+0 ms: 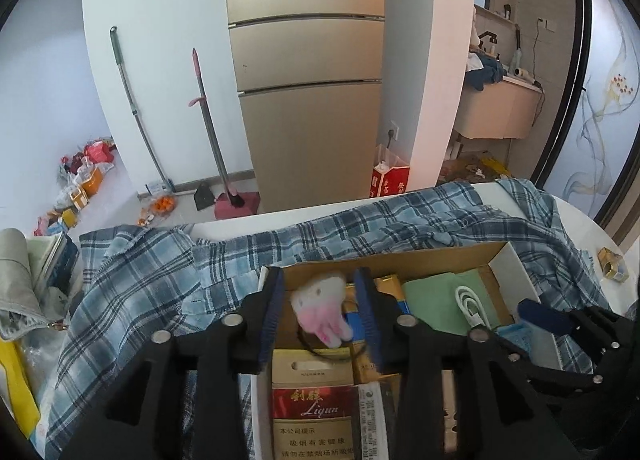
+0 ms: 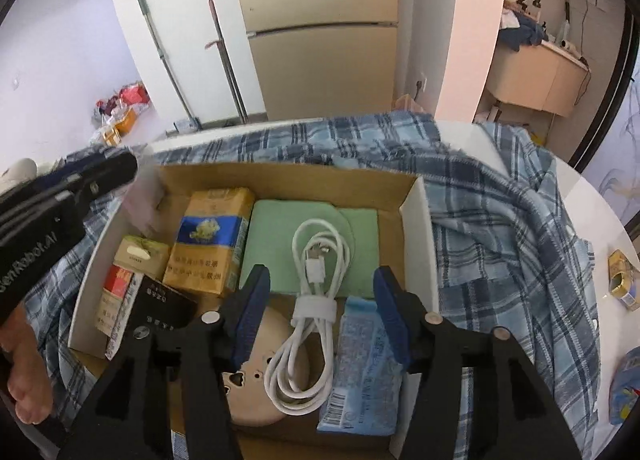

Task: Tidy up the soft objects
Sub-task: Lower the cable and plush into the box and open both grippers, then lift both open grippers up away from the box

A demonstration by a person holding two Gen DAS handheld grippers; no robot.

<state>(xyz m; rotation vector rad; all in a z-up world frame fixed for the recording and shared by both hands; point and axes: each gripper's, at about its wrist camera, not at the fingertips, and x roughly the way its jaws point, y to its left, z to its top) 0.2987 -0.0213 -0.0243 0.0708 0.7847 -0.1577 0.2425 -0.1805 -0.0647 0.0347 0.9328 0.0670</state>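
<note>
Cardboard box [image 2: 288,180] on plaid-draped table [image 2: 600,200], fridge [image 1: 308,80] behind

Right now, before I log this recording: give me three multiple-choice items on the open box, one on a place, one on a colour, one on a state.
1. Where does the white cable lie?
A. Inside the cardboard box
B. On the plaid shirt
C. On the floor

2. What colour is the flat cloth under the cable's upper loop?
A. Red
B. Pale green
C. Black

3. How do the left gripper fingers stand around the plush bunny?
A. Clamped on it
B. Apart, bunny between them unpressed
C. Shut, bunny elsewhere

Answers: 1 A, box walls surround the cable; 2 B, the cloth is mint-toned; 3 B, gaps show on both sides of the bunny.
</note>
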